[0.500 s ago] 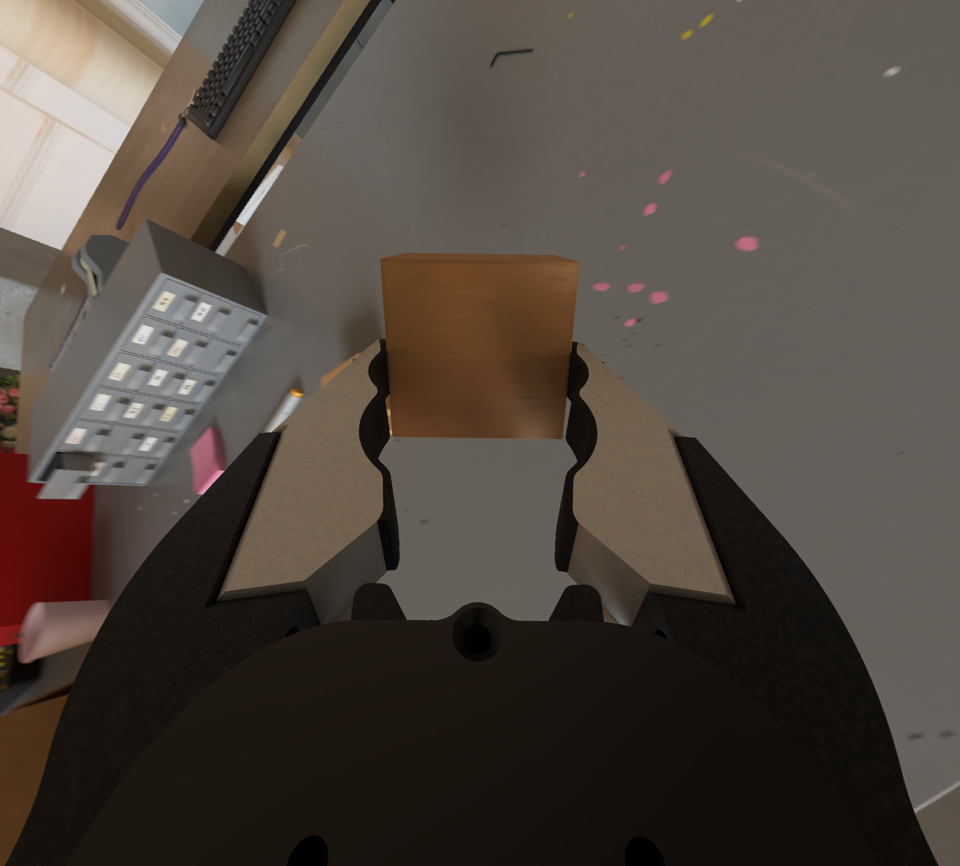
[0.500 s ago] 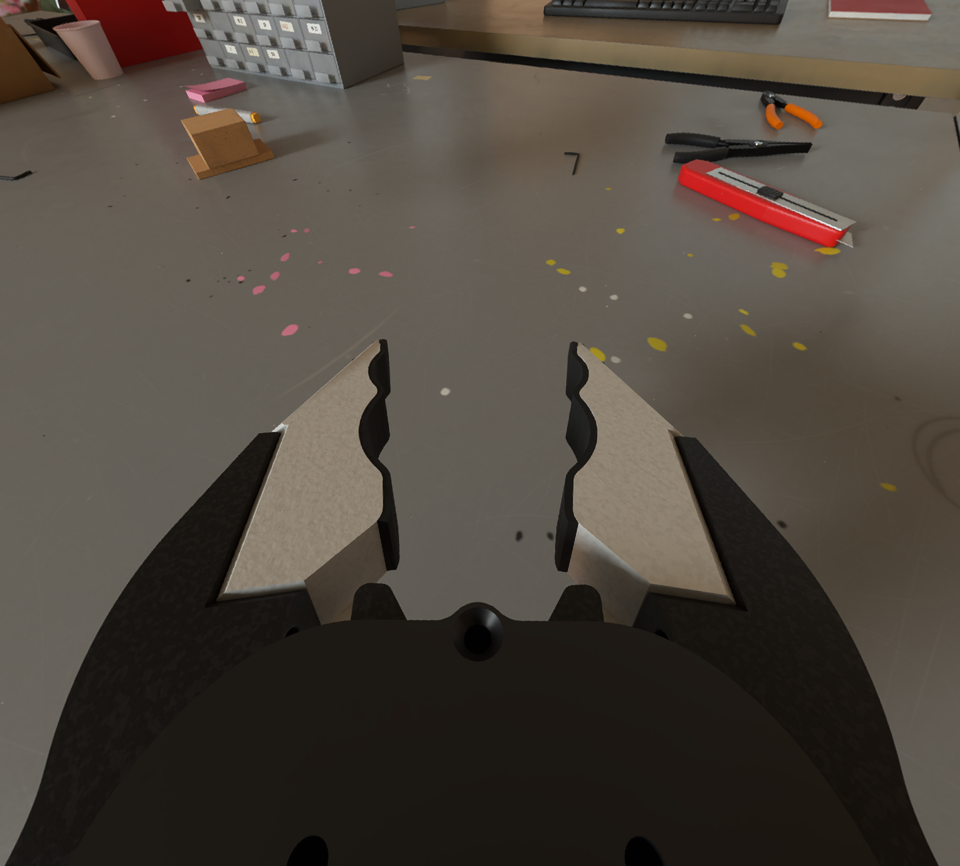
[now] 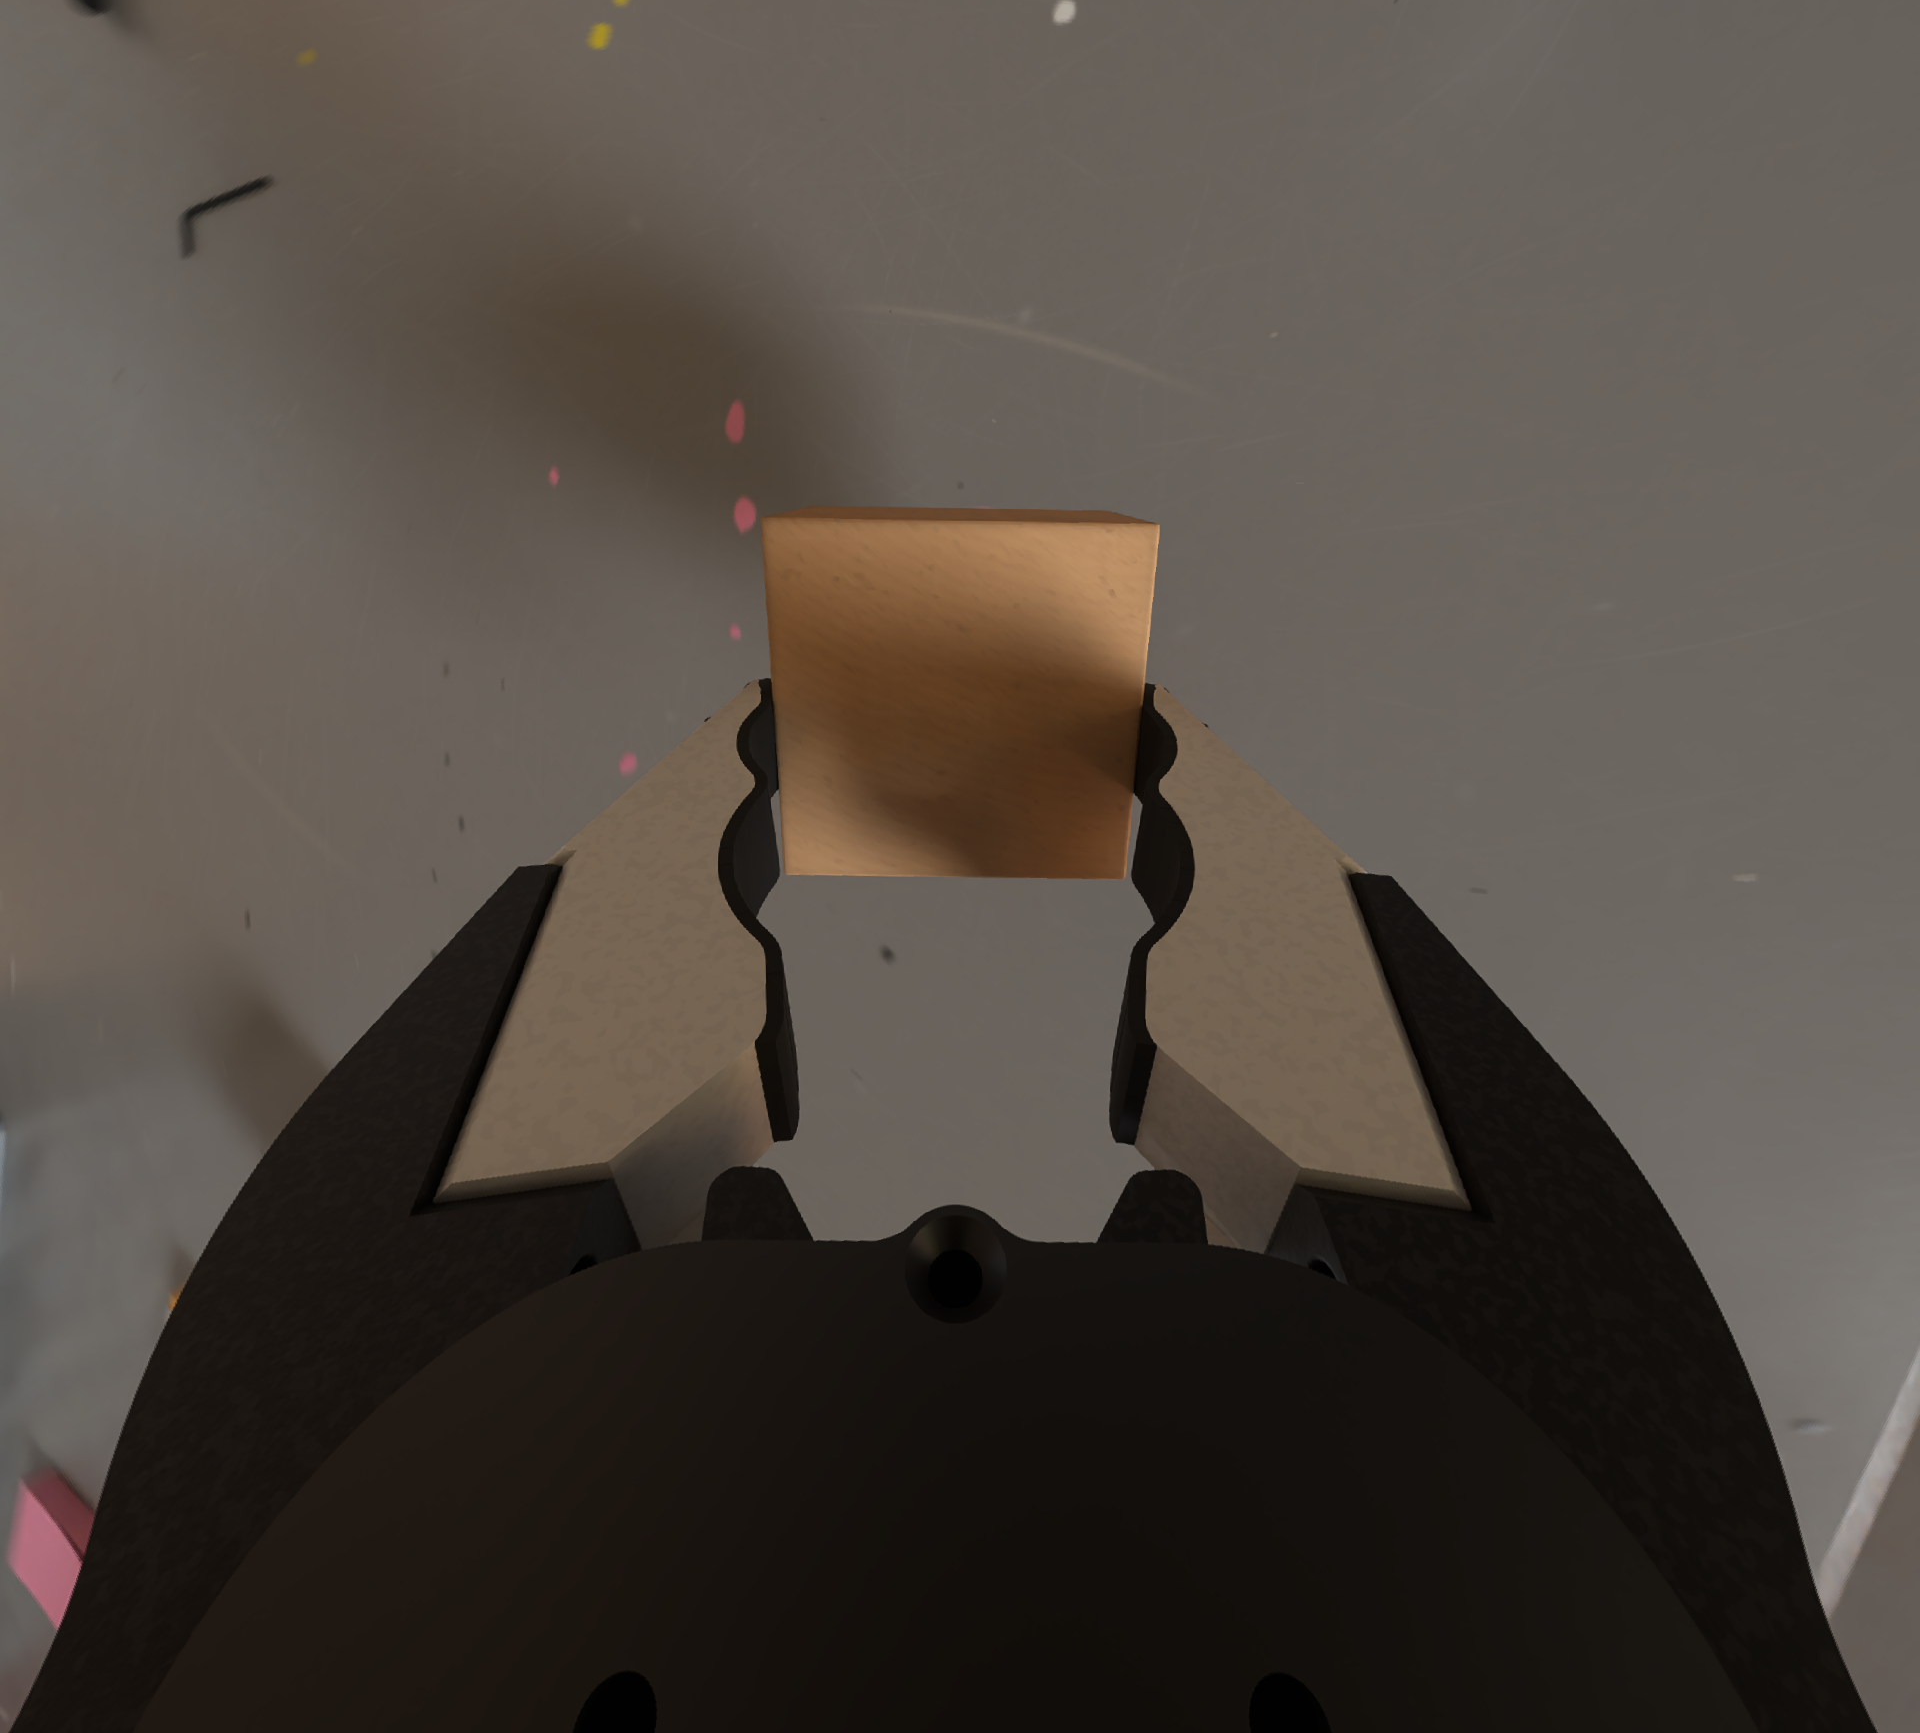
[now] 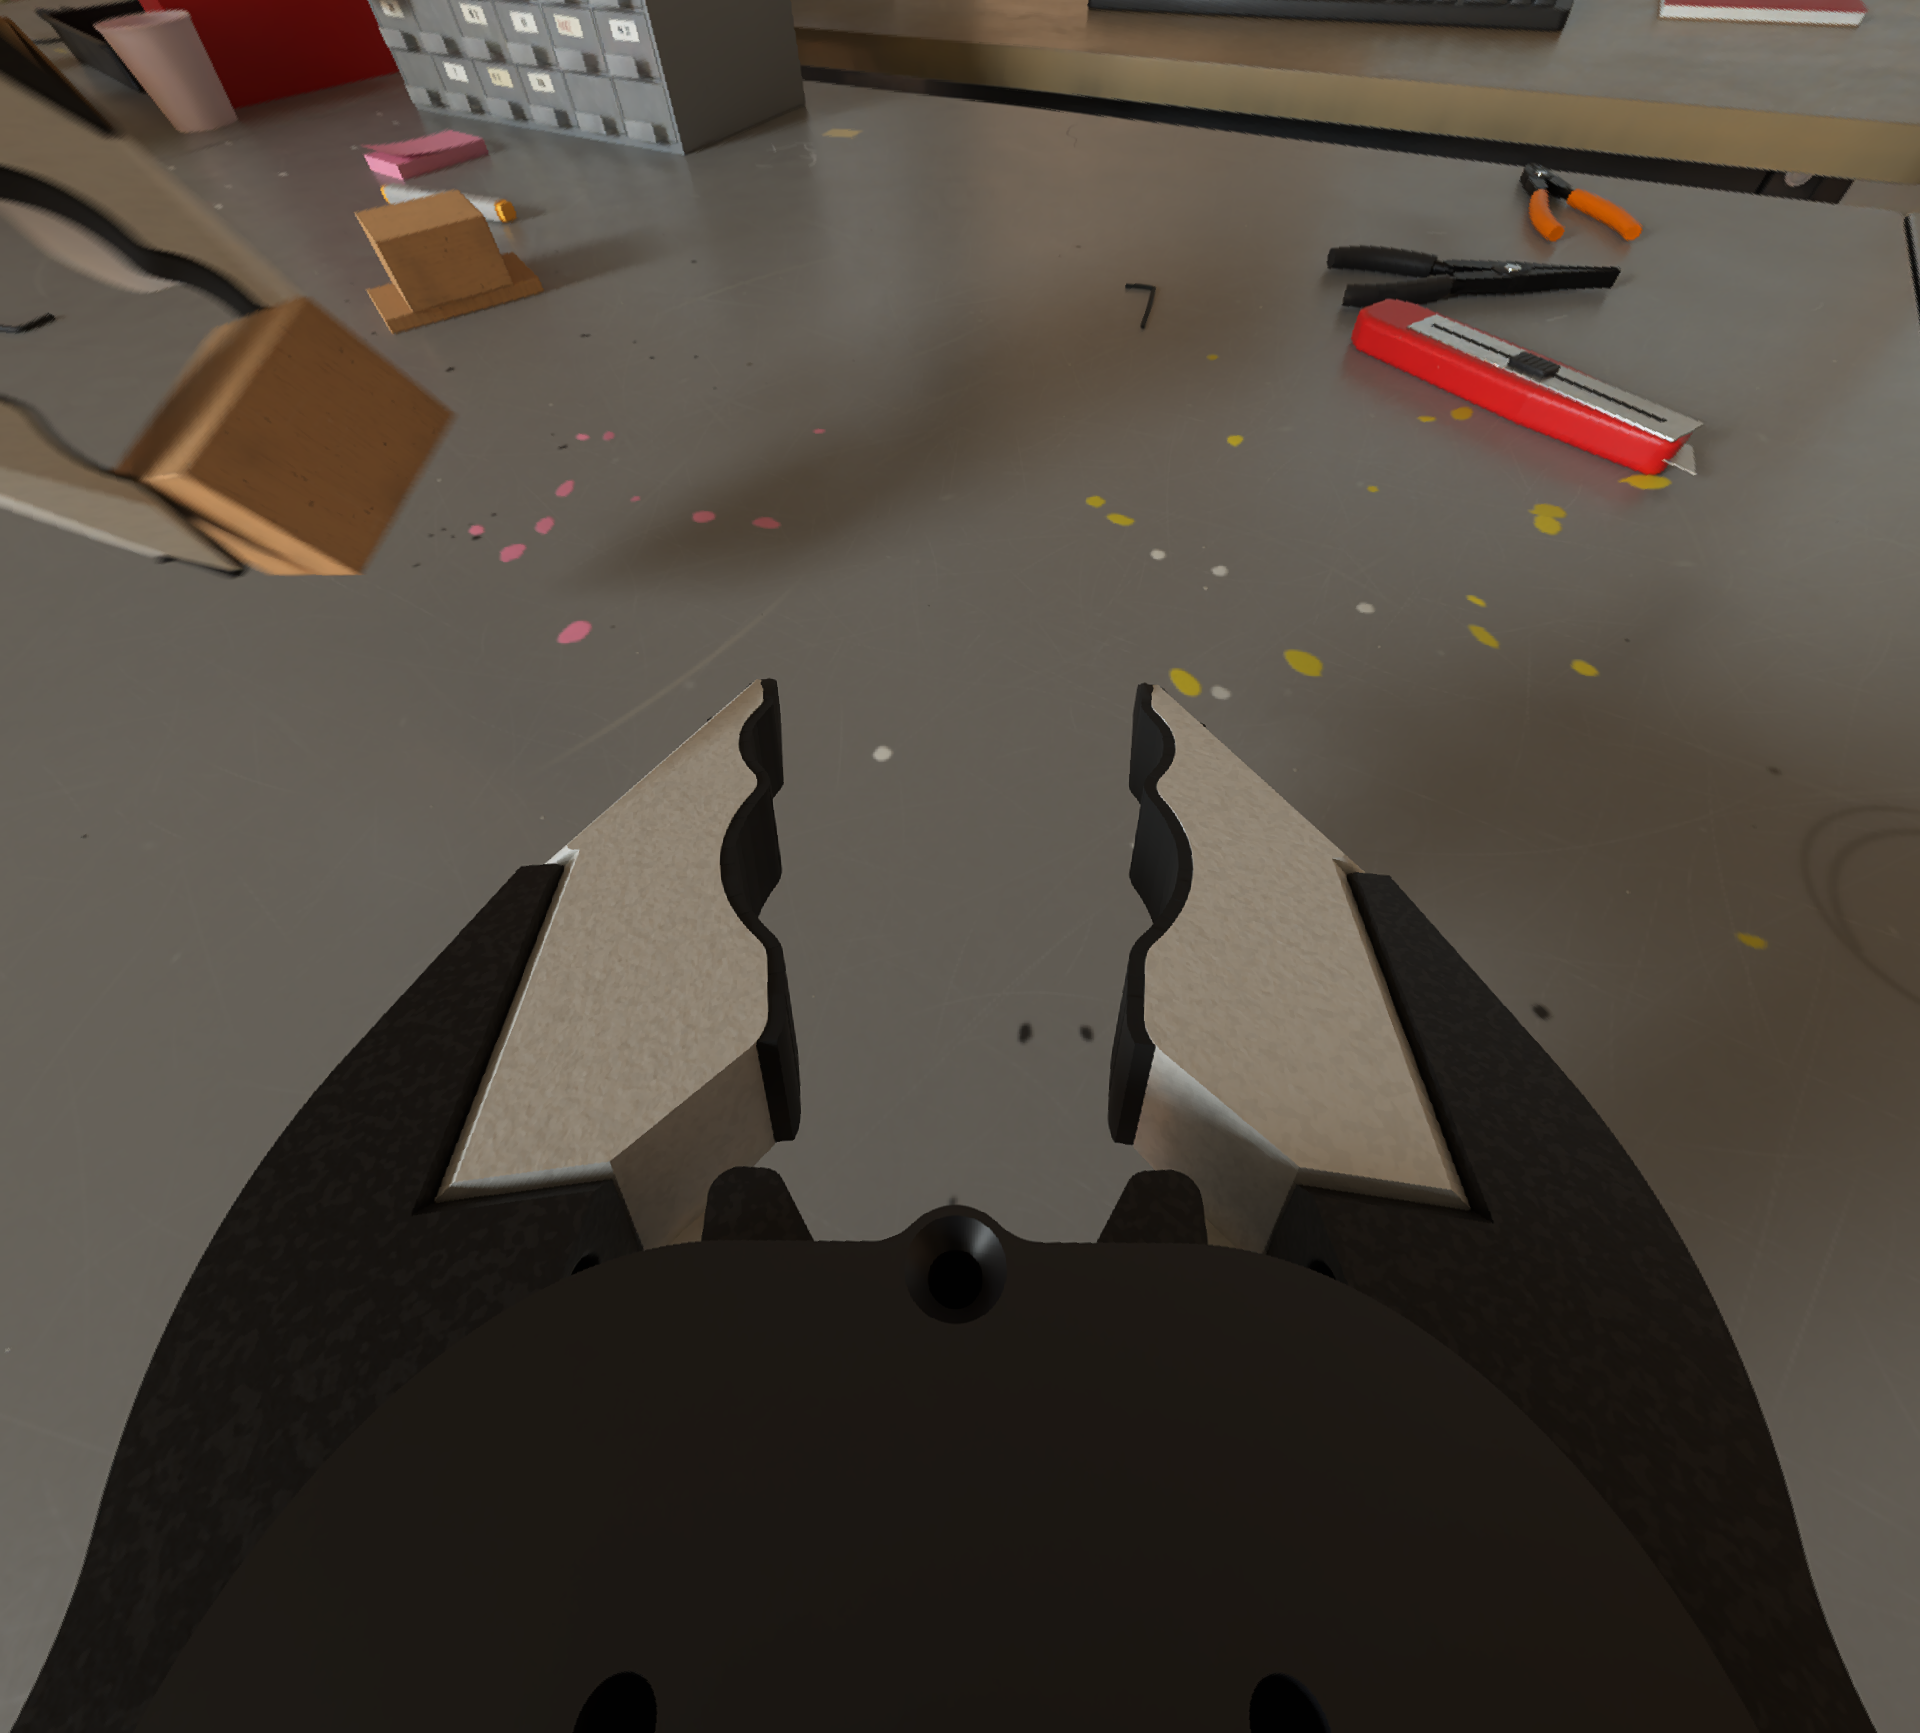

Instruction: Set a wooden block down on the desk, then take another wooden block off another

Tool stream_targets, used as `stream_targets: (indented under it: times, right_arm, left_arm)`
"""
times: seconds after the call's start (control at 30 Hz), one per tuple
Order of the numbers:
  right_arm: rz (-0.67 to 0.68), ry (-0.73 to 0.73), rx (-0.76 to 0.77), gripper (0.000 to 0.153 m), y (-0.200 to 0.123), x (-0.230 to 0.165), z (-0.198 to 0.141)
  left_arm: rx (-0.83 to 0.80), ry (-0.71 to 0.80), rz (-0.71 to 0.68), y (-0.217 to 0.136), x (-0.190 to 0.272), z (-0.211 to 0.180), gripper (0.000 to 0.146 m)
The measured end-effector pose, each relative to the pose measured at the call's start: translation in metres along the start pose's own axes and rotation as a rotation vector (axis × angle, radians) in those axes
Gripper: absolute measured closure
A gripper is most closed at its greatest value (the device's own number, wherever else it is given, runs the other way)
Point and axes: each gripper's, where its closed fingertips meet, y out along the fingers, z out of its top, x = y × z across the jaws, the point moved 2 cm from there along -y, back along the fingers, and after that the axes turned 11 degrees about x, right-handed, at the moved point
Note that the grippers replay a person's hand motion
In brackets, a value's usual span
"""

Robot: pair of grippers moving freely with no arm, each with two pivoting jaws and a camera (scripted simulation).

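My left gripper (image 3: 954, 696) is shut on a light wooden cube (image 3: 956, 696) and holds it above the grey desk (image 3: 1455, 436), looking steeply down; the cube's shadow falls on the desk beyond it. The right wrist view shows that gripper (image 4: 208, 426) at the left edge with the cube (image 4: 301, 436) in the air. Farther back left, another wooden block (image 4: 436, 249) stands on a flat wooden block (image 4: 457, 307). My right gripper (image 4: 954, 696) is open and empty, low over the desk's middle.
A grey drawer cabinet (image 4: 582, 10), pink sticky notes (image 4: 426, 154), a marker (image 4: 488, 206) and a pink cup (image 4: 171, 68) stand back left. A red utility knife (image 4: 1527, 384), black pliers (image 4: 1455, 270), orange cutters (image 4: 1579, 208) and a hex key (image 4: 1143, 301) lie at the right.
My left gripper has carried the cube away from the cabinet toward the desk's middle and tilted downward; it now shows in the right wrist view. The right gripper has not moved.
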Motion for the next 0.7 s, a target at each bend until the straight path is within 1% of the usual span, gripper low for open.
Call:
stream_targets:
  times: [0.17, 0.27, 0.37, 0.43, 0.53, 0.6, 0.67, 0.7]
  right_arm:
    - [-0.001, -0.006, -0.029, 0.084, 0.002, 0.002, -0.007]
    - [-0.002, -0.013, -0.033, 0.084, 0.002, 0.003, -0.008]
    - [0.000, -0.015, -0.037, 0.084, 0.003, 0.003, -0.009]
    - [0.003, -0.012, -0.042, 0.084, 0.004, 0.002, -0.010]
    - [0.005, -0.009, -0.053, 0.084, 0.005, 0.003, -0.013]
    - [0.005, -0.005, -0.055, 0.084, 0.005, 0.003, -0.014]
    - [0.006, -0.002, -0.058, 0.084, 0.006, 0.004, -0.014]
    - [0.006, -0.001, -0.059, 0.084, 0.006, 0.004, -0.015]
  left_arm:
    - [-0.078, 0.146, -0.234, 0.049, -0.031, 0.002, 0.077]
    - [-0.151, 0.236, -0.328, 0.069, -0.050, -0.002, 0.077]
    - [-0.151, 0.290, -0.405, 0.082, -0.063, -0.003, 0.077]
    - [-0.142, 0.313, -0.440, 0.088, -0.069, -0.002, 0.077]
    - [-0.192, 0.324, -0.458, 0.096, -0.076, -0.007, 0.077]
    - [-0.214, 0.300, -0.475, 0.099, -0.078, -0.010, 0.077]
    - [-0.202, 0.269, -0.493, 0.100, -0.078, -0.010, 0.077]
    - [-0.199, 0.268, -0.479, 0.100, -0.079, -0.011, 0.077]
